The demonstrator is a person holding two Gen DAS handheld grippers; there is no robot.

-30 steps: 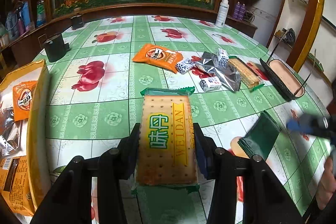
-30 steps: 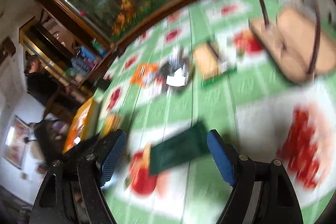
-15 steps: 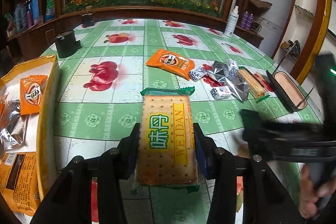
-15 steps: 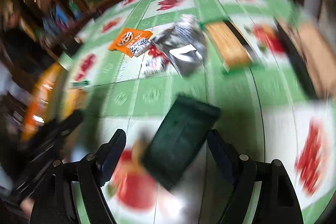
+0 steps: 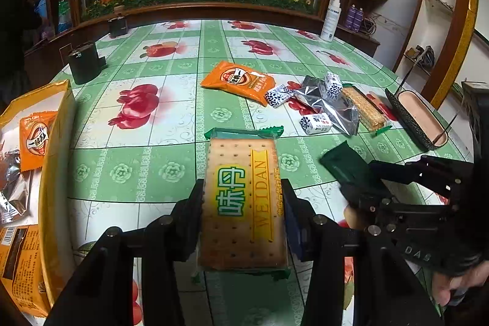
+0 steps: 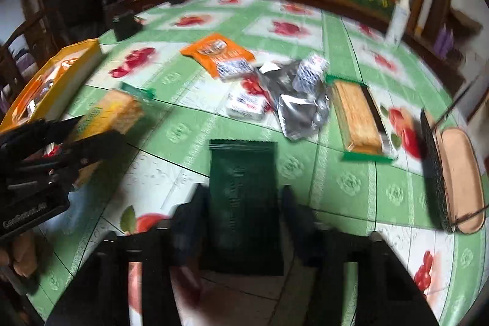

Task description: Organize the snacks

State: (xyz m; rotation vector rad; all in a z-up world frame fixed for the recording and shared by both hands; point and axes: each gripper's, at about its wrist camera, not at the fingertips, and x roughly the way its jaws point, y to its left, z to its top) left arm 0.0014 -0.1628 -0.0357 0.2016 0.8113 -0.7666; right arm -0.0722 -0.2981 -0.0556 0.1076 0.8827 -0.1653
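My left gripper (image 5: 243,191) is shut on a biscuit pack (image 5: 241,161) with green ends and a "WEIDAN" label, held just above the green fruit-print tablecloth (image 5: 137,173). The same pack (image 6: 113,112) shows at the left of the right wrist view. A dark green packet (image 6: 243,173) lies flat on the cloth between the fingers of my right gripper (image 6: 243,194). Its jaws are closing, and in the blurred view the pads look set against the packet's two long sides. In the left wrist view that packet (image 5: 342,161) and my right gripper (image 5: 357,182) sit to the right.
A yellow box (image 5: 58,142) holding orange and silver packets stands at the left. Mid-table lie an orange packet (image 5: 238,81), a silver packet (image 5: 333,109), small blue-and-white sweets (image 5: 316,124) and a long biscuit pack (image 5: 363,109). An open glasses case (image 5: 418,118) lies far right, a black box (image 5: 84,66) back left.
My right gripper has swung in from the right, rolled level and straddled the dark green packet, with its fingers drawing in. The left gripper and its biscuit pack have stayed put.
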